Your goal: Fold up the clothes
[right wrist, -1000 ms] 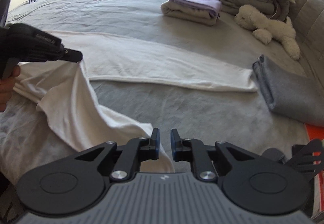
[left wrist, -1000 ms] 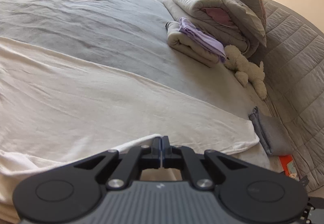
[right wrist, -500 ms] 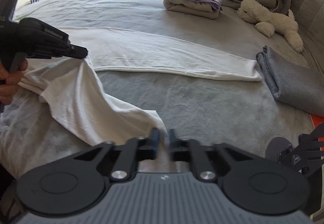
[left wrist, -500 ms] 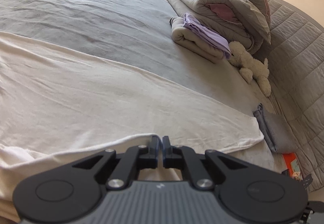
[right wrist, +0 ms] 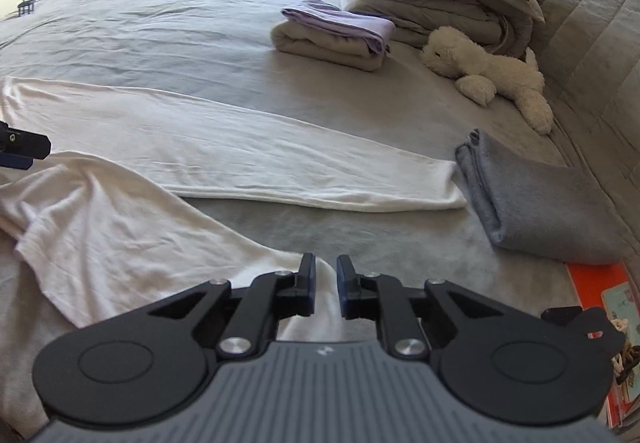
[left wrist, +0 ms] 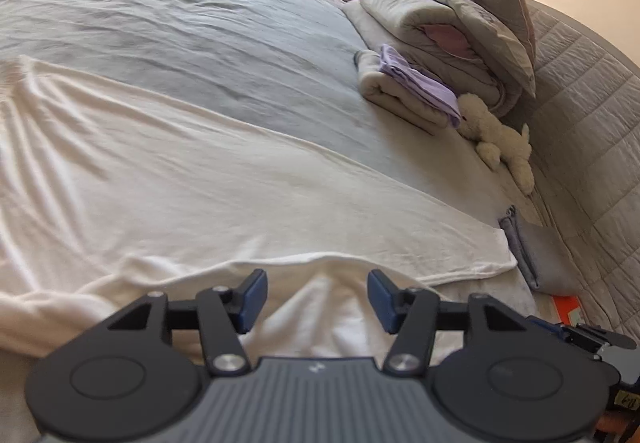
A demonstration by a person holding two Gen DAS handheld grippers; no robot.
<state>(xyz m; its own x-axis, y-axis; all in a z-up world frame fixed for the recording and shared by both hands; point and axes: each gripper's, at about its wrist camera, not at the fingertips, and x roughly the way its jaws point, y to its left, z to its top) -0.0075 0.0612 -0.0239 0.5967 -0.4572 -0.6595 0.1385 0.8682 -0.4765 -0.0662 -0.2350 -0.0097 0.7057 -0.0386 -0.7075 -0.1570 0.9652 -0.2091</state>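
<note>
Left gripper (left wrist: pixel 316 299) jaws just opening, spreading wide above white garment (left wrist: pixel 192 179) lying across grey bed (left wrist: pixel 160 15); right gripper (right wrist: pixel 323 285) jaws parting slightly, garment's folded flap lying loose between fingers.

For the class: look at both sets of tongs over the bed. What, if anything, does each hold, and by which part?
Nothing is held. The left tongs have just opened above the white garment; the right tongs have parted slightly, its edge between them unpinched.

white garment (right wrist: pixel 248 147): thin soft cloth, matt, lying creased
bed sheet (right wrist: pixel 160 27): grey matt fabric, showing wrinkles
folded grey cloth (right wrist: pixel 536 203): looking fleecy, matt
plush toy (right wrist: pixel 488 71): looking fuzzy
headboard (right wrist: pixel 592 3): showing quilted fabric
right gripper (right wrist: pixel 323 285): matt black plastic, metal screws shining
</note>
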